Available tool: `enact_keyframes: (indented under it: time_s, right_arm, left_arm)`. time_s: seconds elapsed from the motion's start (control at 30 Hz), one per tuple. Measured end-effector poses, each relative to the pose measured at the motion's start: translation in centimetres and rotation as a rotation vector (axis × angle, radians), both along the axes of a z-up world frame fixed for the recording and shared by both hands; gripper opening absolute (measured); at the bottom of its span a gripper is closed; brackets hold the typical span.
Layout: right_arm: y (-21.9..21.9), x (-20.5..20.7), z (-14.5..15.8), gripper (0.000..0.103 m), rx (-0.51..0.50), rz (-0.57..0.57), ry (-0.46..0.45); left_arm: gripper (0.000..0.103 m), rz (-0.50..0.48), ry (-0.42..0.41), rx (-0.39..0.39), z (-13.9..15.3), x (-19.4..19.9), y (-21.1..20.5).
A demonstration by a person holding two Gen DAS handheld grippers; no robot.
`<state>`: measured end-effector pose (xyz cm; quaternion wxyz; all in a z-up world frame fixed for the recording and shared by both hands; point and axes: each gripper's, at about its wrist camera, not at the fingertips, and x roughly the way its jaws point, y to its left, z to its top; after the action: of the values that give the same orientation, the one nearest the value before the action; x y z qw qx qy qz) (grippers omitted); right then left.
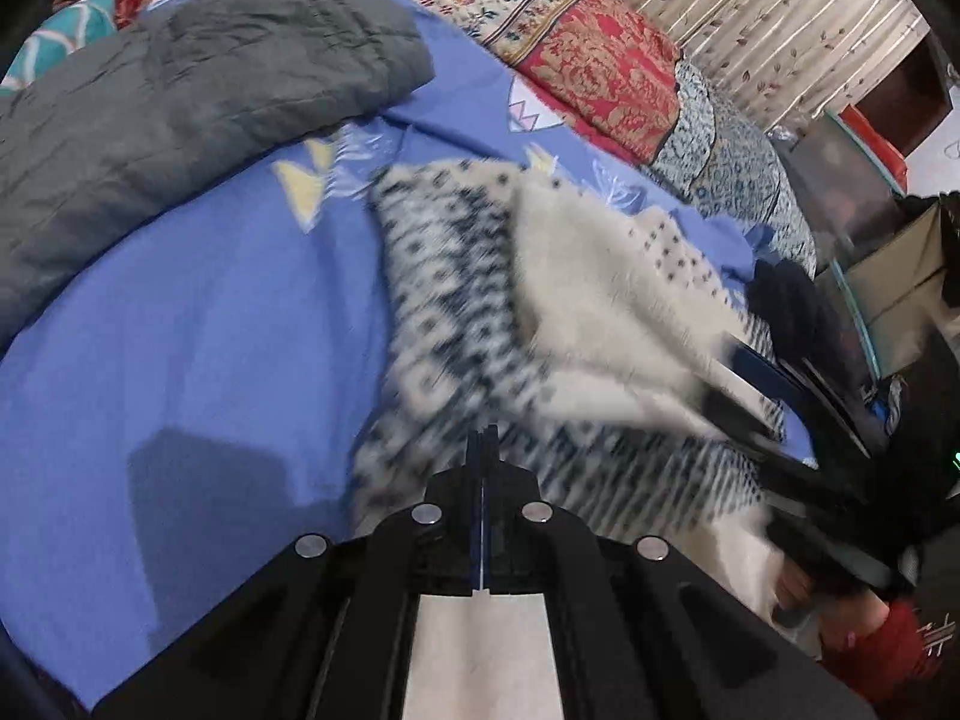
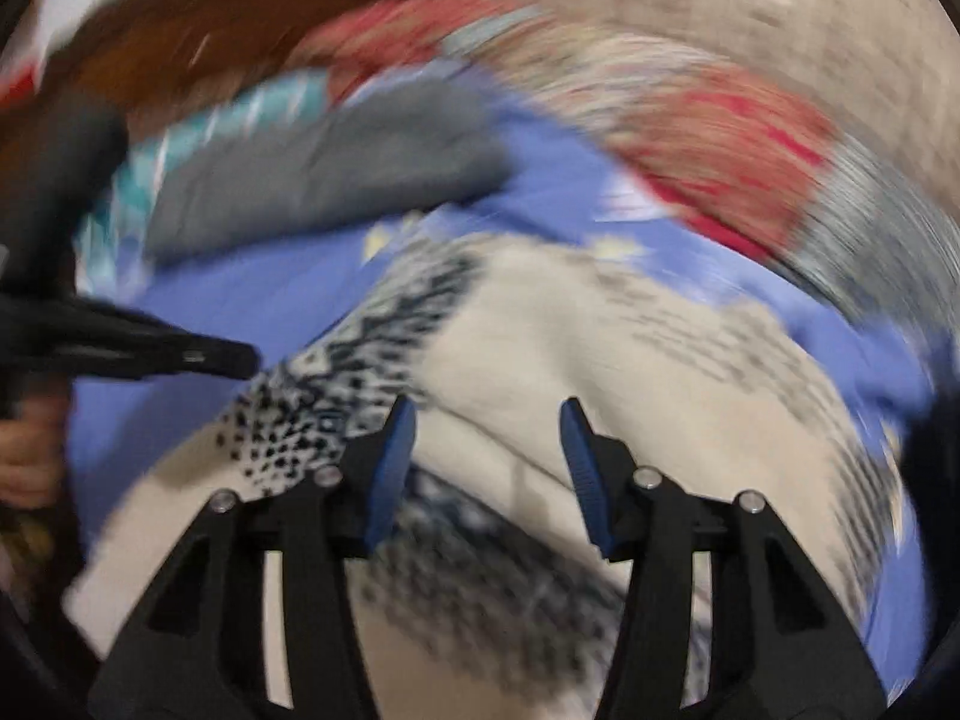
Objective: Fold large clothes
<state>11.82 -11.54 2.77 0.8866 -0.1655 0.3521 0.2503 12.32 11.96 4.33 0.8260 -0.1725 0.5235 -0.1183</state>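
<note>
A large cream sweater [image 1: 600,300] with dark blue patterning lies spread on the blue bedsheet [image 1: 180,330]. My left gripper [image 1: 483,438] is shut, with its tips over the patterned part. In the right wrist view the left gripper [image 2: 234,358] meets a corner of the sweater [image 2: 540,324], and the cloth draws to a point there. My right gripper [image 2: 487,411] hovers open over the cream middle of the sweater with nothing between its blue pads [image 2: 396,468]. It shows blurred at the right edge of the left wrist view as the right gripper [image 1: 744,390].
A folded grey cloth [image 1: 198,96] lies at the far left of the bed. Patterned red and floral quilts [image 1: 600,66] are heaped along the back by a curtain [image 1: 750,6]. Boxes [image 1: 870,276] stand past the bed's right side. A hand in a red sleeve [image 1: 888,642] holds the right gripper.
</note>
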Motion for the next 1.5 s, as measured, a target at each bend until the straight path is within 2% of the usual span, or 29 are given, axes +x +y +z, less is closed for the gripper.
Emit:
enact_keyframes:
  time_s: [0.07,0.13,0.17,0.2,0.27,0.33,0.4,0.43,0.5,0.57,0.6,0.63,0.67,0.7,0.77,0.83,0.9,0.97,1.0,1.03,1.1,1.13,1.2,1.23,1.27,1.33,1.5]
  right_arm:
    - [3.5,2.3,-2.9,0.049,-0.141,0.015,0.01]
    - [4.5,3.5,-4.7,0.047,-0.202,0.005,0.04]
    - [4.4,4.4,-5.2,0.023,-0.185,-0.009,0.095]
    - [4.0,5.2,-4.8,0.011,-0.127,-0.033,0.148]
    - [3.2,4.7,-2.4,0.009,0.04,-0.035,0.179]
    - [3.7,4.0,-1.2,0.009,0.121,-0.015,0.208]
    - [4.9,4.4,-2.1,0.009,0.166,-0.002,0.298]
    - [5.6,4.8,-3.6,0.013,0.137,0.004,0.357]
    - [5.8,5.2,-5.9,0.014,0.073,-0.012,0.389]
    - [4.1,4.8,-5.4,0.016,0.156,-0.015,0.386]
    - [2.6,4.6,-4.5,0.024,0.215,-0.023,0.395]
    - [0.7,4.1,-3.2,0.04,0.274,-0.025,0.386]
    - [-1.6,3.5,-1.7,0.065,0.328,-0.036,0.35]
    - [-3.8,3.2,-0.4,0.07,0.368,-0.062,0.297]
    - [-8.4,3.5,1.5,0.072,0.42,-0.123,0.228]
    - [-11.8,4.0,2.4,0.071,0.38,-0.226,0.165]
    - [-14.7,5.5,1.9,0.063,0.338,-0.326,0.159]
    - [-17.4,7.5,-0.1,0.053,0.281,-0.399,0.215]
    - [-18.4,8.3,-1.1,0.053,0.242,-0.429,0.232]
    - [-18.9,9.1,-2.2,0.053,0.195,-0.468,0.239]
    - [-22.6,10.5,-4.6,0.048,0.074,-0.62,0.21]
    - [-25.6,10.8,-5.5,0.049,0.073,-0.721,0.191]
    - [-31.1,10.3,-7.0,0.051,0.295,-0.838,0.251]
    - [-32.3,9.9,-7.4,0.051,0.321,-0.871,0.252]
    - [-32.4,9.9,-7.5,0.051,0.312,-0.857,0.246]
    - [-31.3,9.6,-7.7,0.052,0.231,-0.845,0.204]
    - [-30.7,9.3,-7.1,0.055,0.195,-0.838,0.195]
  left_arm:
    - [0.022,0.004,0.014,0.001,-0.2,-1.4,1.2]
    - [0.022,0.016,0.024,-0.004,-0.6,-2.3,2.4]
    - [0.022,0.024,0.027,-0.007,-0.8,-2.8,3.0]
    - [0.022,0.032,0.027,-0.012,-0.9,-3.0,3.5]
    - [0.022,0.055,0.022,-0.035,-0.9,-3.4,4.7]
    - [0.022,0.074,0.015,-0.067,-0.9,-3.3,5.5]
    - [0.022,0.084,0.015,-0.087,-0.9,-2.8,5.7]
    - [0.022,0.089,0.016,-0.089,-0.8,-2.4,5.5]
    - [0.022,0.082,0.011,-0.096,-0.3,-1.9,4.9]
    - [0.022,0.065,-0.012,-0.085,0.6,-1.6,4.1]
    - [0.022,0.058,-0.028,-0.075,1.1,-1.4,3.7]
    - [0.022,0.053,-0.044,-0.066,1.7,-0.9,3.2]
    - [0.022,0.049,-0.054,-0.059,2.0,-0.4,2.8]
    - [0.022,0.043,-0.065,-0.052,2.4,0.2,2.1]
    - [0.022,0.014,-0.092,-0.041,3.0,2.2,0.1]
    - [0.022,-0.02,-0.119,-0.017,3.0,4.7,-2.9]
    - [0.022,-0.048,-0.148,0.038,2.3,6.9,-5.9]
    - [0.022,-0.064,-0.147,0.109,0.7,9.2,-8.5]
    - [0.022,-0.068,-0.138,0.159,-0.3,10.2,-9.4]
    - [0.022,-0.06,-0.122,0.229,-1.5,11.4,-10.1]
    - [0.023,-0.034,-0.095,0.402,-4.5,13.6,-10.5]
    - [0.025,-0.038,-0.074,0.414,-5.6,14.2,-10.1]
    - [0.026,-0.044,-0.1,0.367,-6.6,14.5,-9.2]
    - [0.026,-0.042,-0.113,0.392,-6.6,14.5,-9.6]
    - [0.026,-0.042,-0.134,0.43,-6.7,14.3,-10.1]
    - [0.026,-0.054,-0.178,0.502,-7.0,13.8,-11.1]
    - [0.026,-0.082,-0.201,0.568,-6.1,13.2,-11.9]
